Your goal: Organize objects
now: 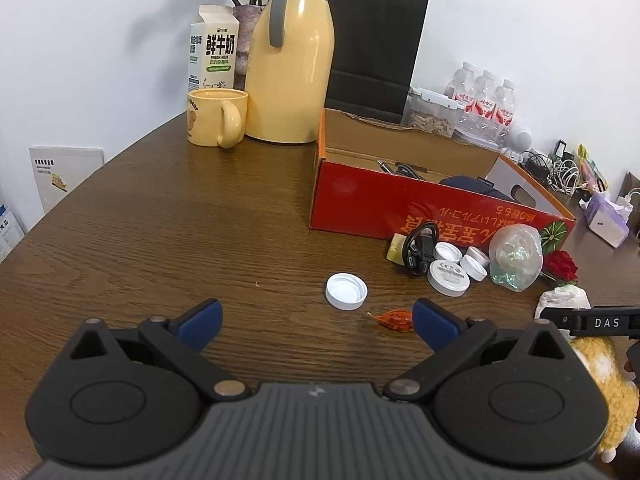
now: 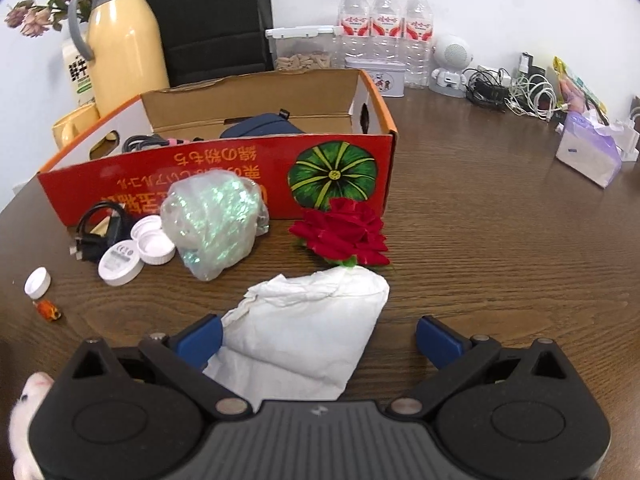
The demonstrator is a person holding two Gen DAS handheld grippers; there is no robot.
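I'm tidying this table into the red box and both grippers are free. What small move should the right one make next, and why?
Probably ease the right gripper forward and close on the crumpled white tissue. Its jaws stand open with the tissue already lying between them, against the left finger, and the open red box sits just behind for the drop.

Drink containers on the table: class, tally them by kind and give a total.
Water bottles: 3
Yellow thermos jug: 1
Yellow mug: 1
Milk carton: 1
Total: 6
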